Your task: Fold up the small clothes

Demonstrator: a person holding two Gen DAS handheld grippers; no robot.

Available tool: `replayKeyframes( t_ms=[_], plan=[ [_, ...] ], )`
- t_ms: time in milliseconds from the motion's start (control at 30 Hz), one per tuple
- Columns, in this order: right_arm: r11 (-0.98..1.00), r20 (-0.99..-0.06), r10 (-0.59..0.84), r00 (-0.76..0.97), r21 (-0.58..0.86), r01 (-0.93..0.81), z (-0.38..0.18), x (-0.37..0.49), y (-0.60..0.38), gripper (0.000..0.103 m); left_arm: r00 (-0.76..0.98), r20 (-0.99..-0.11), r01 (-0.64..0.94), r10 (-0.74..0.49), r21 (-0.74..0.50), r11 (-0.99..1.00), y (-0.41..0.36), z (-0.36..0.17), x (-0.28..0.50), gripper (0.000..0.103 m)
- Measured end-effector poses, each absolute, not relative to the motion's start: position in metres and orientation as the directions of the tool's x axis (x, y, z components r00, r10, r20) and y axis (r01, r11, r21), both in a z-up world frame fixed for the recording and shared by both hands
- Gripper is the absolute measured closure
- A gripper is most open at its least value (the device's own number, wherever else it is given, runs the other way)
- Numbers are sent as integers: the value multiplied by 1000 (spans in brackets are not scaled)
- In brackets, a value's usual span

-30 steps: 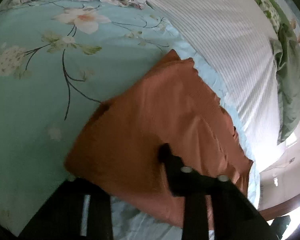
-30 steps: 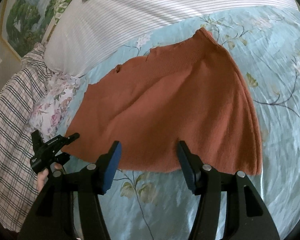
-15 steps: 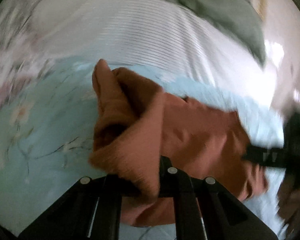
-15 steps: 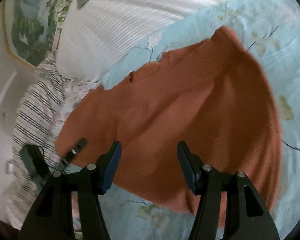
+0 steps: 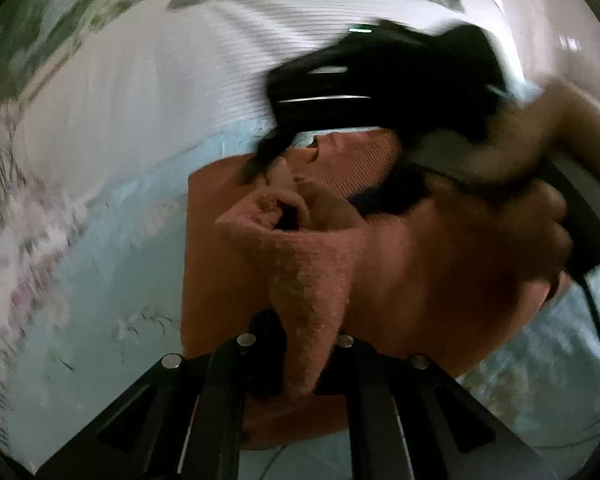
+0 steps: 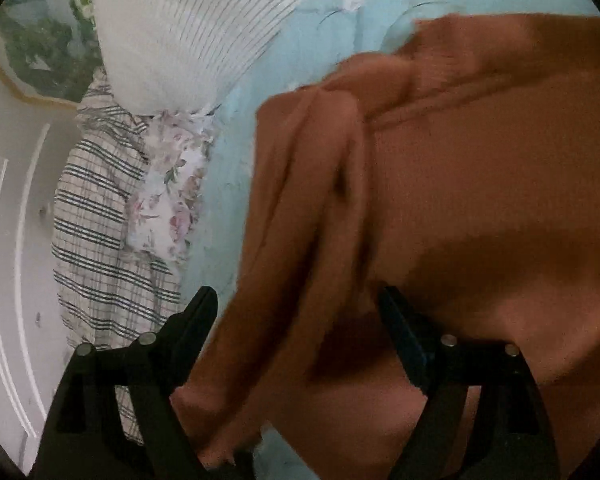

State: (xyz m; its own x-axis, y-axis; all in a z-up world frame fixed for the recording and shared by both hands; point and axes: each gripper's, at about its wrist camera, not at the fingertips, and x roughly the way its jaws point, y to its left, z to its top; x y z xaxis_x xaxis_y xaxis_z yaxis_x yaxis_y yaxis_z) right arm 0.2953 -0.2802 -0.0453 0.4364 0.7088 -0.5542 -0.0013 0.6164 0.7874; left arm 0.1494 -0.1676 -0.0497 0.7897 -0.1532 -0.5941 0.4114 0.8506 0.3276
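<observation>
Left tongs (image 5: 300, 344) are clamped shut on a bunched fold of the rust-orange knit garment (image 5: 420, 280), which is lifted off the rest of the garment spread flat on the pale blue floral bedsheet (image 5: 100, 280), with the white striped pillow (image 5: 160, 92) seen behind. Right tongs (image 6: 300, 312) are seen with jaws wide and opening; a draped fold of the garment (image 6: 480, 200) hangs between the fingers, but pad contact cannot be told. A plaid cloth (image 6: 96, 208) is seen at the bed's left edge.
</observation>
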Motion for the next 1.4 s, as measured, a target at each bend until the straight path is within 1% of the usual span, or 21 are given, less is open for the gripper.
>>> replayKeyframes(
  t_ms=[67,133,167,200,267,333,400,467,567,633,700,800,933,1000,1033,1133,1267,1400],
  plan=[
    [629,-558,703,442,777,-19,-43,310,-271,21,806,-576,417,-136,390,821,-175,-55,142,97],
    [662,-586,679,443,749,-24,-41,322,-267,49,812,-567,428,-138,418,802,-180,-56,137,97],
    [676,-600,667,442,737,-20,-40,326,-268,77,813,-564,435,-148,417,798,-181,-54,134,97],
    [686,-610,656,445,728,-13,-39,328,-269,86,810,-564,441,-159,408,799,-181,-51,133,97],
    [682,-587,656,474,730,-40,-29,320,-277,87,795,-571,466,-205,357,810,-179,-40,129,97],
    [683,-560,651,513,727,-72,-13,304,-290,88,763,-589,501,-267,276,820,-177,-28,128,97],
    [696,-550,634,543,712,-92,3,287,-303,88,707,-613,547,-352,159,822,-179,-18,129,97],
    [716,-551,609,571,692,-96,12,270,-321,88,653,-628,581,-423,56,812,-187,-10,129,97],
    [741,-575,558,598,670,-48,12,250,-351,88,597,-630,620,-497,-31,784,-205,-5,130,97],
    [757,-611,513,603,653,18,3,239,-374,88,575,-631,646,-521,-41,763,-224,-7,127,98],
    [754,-624,498,602,654,54,-4,232,-388,88,559,-638,663,-530,-40,748,-239,-8,124,98],
    [756,-613,489,621,653,50,1,219,-407,88,539,-630,683,-559,-61,728,-256,0,119,98],
    [775,-572,476,668,632,-11,19,206,-418,88,516,-614,698,-597,-103,709,-262,8,118,98],
    [791,-594,453,665,611,7,12,205,-424,88,499,-628,705,-597,-107,701,-270,2,114,98],
    [802,-626,431,650,595,42,-1,206,-429,88,489,-638,706,-595,-112,700,-273,-3,116,98],
    [806,-674,408,616,582,103,-30,205,-440,88,447,-677,711,-585,-127,691,-283,-20,125,98],
    [777,-638,416,648,620,112,-36,195,-449,88,450,-680,731,-579,-91,676,-288,-25,121,98],
    [813,-663,363,655,569,125,-29,191,-450,88,432,-694,743,-576,-89,664,-297,-32,124,97]
  ],
)
